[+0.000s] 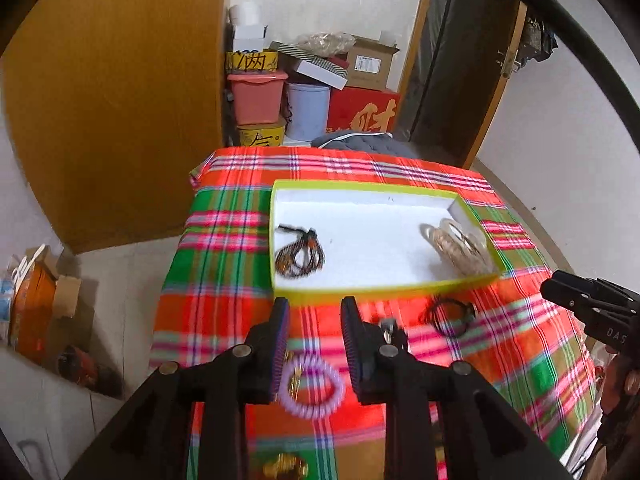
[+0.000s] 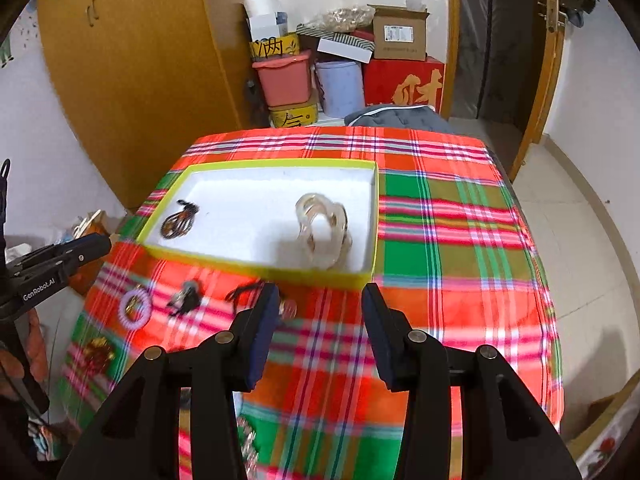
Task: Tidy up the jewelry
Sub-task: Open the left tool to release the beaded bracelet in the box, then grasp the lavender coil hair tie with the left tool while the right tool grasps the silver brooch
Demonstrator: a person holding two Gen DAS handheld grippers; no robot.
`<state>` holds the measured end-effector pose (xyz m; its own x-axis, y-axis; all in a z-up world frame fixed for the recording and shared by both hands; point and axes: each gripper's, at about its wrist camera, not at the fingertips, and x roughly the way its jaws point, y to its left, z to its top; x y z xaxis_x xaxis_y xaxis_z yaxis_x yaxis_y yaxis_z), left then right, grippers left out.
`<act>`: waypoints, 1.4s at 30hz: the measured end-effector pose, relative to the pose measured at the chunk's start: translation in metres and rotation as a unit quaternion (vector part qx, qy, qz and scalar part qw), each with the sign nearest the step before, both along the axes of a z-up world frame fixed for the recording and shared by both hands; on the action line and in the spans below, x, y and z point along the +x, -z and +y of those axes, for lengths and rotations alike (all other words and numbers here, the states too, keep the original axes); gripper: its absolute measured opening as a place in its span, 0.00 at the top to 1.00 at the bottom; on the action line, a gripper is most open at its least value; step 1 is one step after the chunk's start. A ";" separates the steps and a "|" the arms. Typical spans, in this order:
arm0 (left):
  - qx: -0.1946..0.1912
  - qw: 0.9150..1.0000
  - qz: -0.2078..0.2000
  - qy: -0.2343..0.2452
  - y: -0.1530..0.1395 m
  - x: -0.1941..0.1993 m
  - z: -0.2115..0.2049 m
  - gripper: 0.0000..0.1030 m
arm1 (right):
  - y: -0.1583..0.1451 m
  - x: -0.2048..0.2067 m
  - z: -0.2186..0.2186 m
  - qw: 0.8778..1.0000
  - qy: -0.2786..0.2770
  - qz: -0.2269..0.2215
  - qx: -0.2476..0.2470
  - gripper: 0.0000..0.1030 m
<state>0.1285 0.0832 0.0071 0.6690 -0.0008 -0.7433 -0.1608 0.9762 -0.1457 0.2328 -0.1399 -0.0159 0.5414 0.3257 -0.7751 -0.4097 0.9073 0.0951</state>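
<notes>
Left gripper (image 1: 314,306): black plastic body, two flat fingers faced with ribbed blue-violet pads (image 1: 281,344). Round silver screw heads (image 1: 243,350) on the finger linkages, two per side. Triangular cut-outs in the lower arms.

Right gripper (image 2: 320,294): same black build, dark navy pads (image 2: 262,336), silver screws (image 2: 416,336). In the right wrist view, at 9 o'clock, the left unit's side carries white "GenRobot.AI" lettering (image 2: 39,289). Thick black cable (image 1: 568,36) at 1 o'clock in the left view.

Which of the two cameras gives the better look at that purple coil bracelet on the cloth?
The right wrist view: the purple coil bracelet lies in the open on the plaid cloth, its whole ring visible though small and blurred. In the left wrist view it appears larger, but the left gripper hides part of it.
</notes>
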 end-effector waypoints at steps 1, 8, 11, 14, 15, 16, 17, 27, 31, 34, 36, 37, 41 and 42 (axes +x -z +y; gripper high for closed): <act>-0.002 1.000 -0.001 -0.002 0.000 -0.006 0.000 0.75 | -0.001 -0.006 -0.002 1.000 -0.001 0.000 0.002 0.57; -0.013 1.000 -0.002 -0.013 0.001 -0.051 0.000 0.75 | 0.003 -0.044 -0.009 1.000 -0.007 0.014 0.012 0.57; -0.014 1.000 -0.004 -0.014 0.000 -0.065 0.001 0.75 | 0.006 -0.056 -0.010 0.999 -0.012 0.025 0.018 0.57; -0.015 1.000 -0.002 -0.012 0.001 -0.076 0.002 0.75 | 0.012 -0.065 -0.013 0.999 -0.017 0.038 0.024 0.57; -0.015 1.000 -0.001 -0.012 0.002 -0.078 0.003 0.75 | 0.014 -0.066 -0.013 0.999 -0.016 0.042 0.024 0.57; -0.016 1.000 0.000 -0.012 0.003 -0.079 0.004 0.75 | 0.017 -0.066 -0.015 0.998 -0.014 0.050 0.026 0.57; -0.017 1.000 0.002 -0.013 0.004 -0.080 0.005 0.75 | 0.020 -0.067 -0.016 0.998 -0.013 0.056 0.029 0.57; -0.035 0.999 0.016 -0.018 0.014 -0.075 0.014 0.75 | 0.028 -0.067 -0.013 0.997 -0.012 0.071 0.021 0.57; -0.042 0.999 0.026 -0.011 0.022 -0.068 0.012 0.75 | 0.033 -0.068 -0.007 0.997 -0.021 0.077 0.017 0.57; -0.046 0.998 0.032 -0.005 0.028 -0.061 0.008 0.75 | 0.038 -0.068 -0.004 0.996 -0.027 0.085 0.016 0.57; -0.048 0.998 0.037 0.000 0.033 -0.055 0.007 0.75 | 0.042 -0.068 -0.002 0.995 -0.031 0.091 0.015 0.57; -0.049 0.998 0.040 0.000 0.036 -0.052 0.006 0.75 | 0.044 -0.068 -0.002 0.995 -0.031 0.094 0.014 0.57; -0.055 0.997 0.052 -0.001 0.047 -0.041 0.006 0.75 | 0.054 -0.069 0.000 0.993 -0.037 0.108 0.009 0.57; -0.058 0.997 0.056 -0.003 0.050 -0.038 0.007 0.75 | 0.057 -0.070 0.000 0.993 -0.038 0.112 0.008 0.57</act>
<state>0.0908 0.0897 -0.0430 0.5819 -0.0869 -0.8086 -0.1884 0.9528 -0.2381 0.1632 -0.1396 -0.0730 0.3304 0.3722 -0.8674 -0.4437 0.8723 0.2054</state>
